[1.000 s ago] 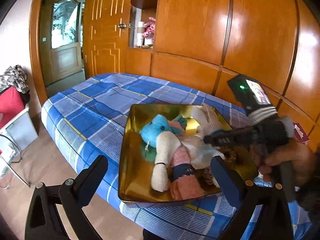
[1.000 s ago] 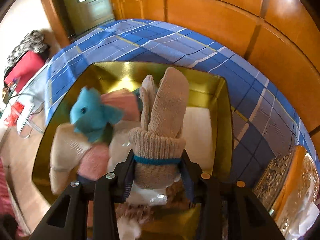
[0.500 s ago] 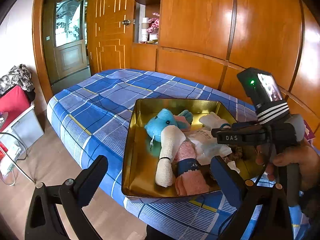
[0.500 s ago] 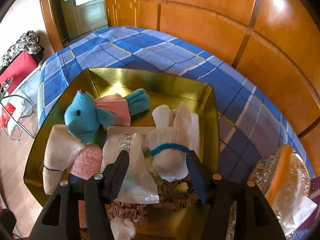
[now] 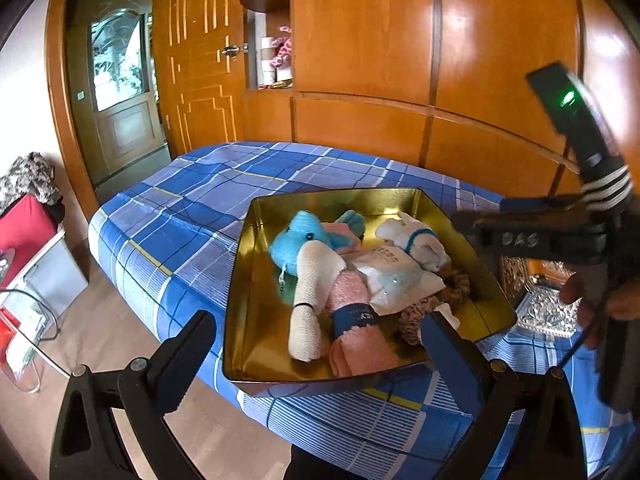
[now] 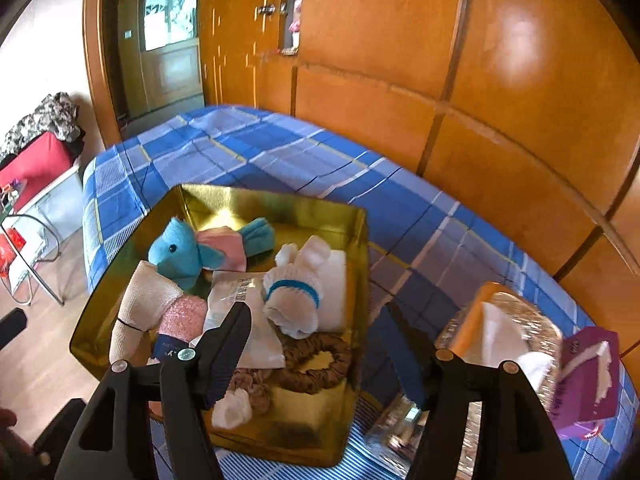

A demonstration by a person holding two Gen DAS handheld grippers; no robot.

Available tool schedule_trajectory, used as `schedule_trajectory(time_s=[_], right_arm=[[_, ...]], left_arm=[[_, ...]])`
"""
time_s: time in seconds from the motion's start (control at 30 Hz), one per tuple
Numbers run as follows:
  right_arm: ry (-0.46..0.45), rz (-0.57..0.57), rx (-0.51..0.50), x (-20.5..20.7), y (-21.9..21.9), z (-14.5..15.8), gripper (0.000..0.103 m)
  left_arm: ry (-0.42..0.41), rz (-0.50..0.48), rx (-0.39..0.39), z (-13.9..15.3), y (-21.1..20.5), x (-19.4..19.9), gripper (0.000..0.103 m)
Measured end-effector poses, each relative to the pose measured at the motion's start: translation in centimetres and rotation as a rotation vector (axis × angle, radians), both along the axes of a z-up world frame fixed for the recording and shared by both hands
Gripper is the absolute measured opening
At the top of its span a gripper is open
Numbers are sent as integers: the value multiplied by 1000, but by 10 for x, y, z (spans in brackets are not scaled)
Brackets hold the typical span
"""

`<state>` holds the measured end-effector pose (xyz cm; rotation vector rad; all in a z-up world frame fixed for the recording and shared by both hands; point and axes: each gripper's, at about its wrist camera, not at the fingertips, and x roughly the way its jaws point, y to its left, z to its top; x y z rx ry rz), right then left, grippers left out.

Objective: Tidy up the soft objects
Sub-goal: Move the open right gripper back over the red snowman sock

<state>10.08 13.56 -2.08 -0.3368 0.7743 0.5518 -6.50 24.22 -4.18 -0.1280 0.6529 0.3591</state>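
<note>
Right gripper (image 6: 316, 344) jaws apart, empty, hovering above the near edge of the gold tin (image 6: 362, 240); left gripper (image 5: 316, 354) likewise spread wide and holding nothing, off the tin's front corner. White rolled sock with blue band (image 6: 294, 294) lies loose in the tin atop a plastic packet (image 6: 240, 320), beside the blue plush (image 6: 180, 254), pink sock (image 5: 352, 304) and brown scrunchie (image 6: 316, 362). Judgement: soft items are gathered in one container on the blue plaid bed (image 6: 256, 152), so sorting looks nearly complete.
</note>
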Motion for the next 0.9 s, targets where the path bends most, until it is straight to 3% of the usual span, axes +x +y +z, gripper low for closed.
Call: schedule_trajectory(time_s=[0.57, 0.9], right_arm=[[-163, -267, 154, -2, -161, 73, 68], [-189, -485, 218, 8, -269, 83, 68]], left_arm=[[-7, -90, 117, 11, -47, 1, 103], [-2, -179, 189, 20, -85, 9, 103]])
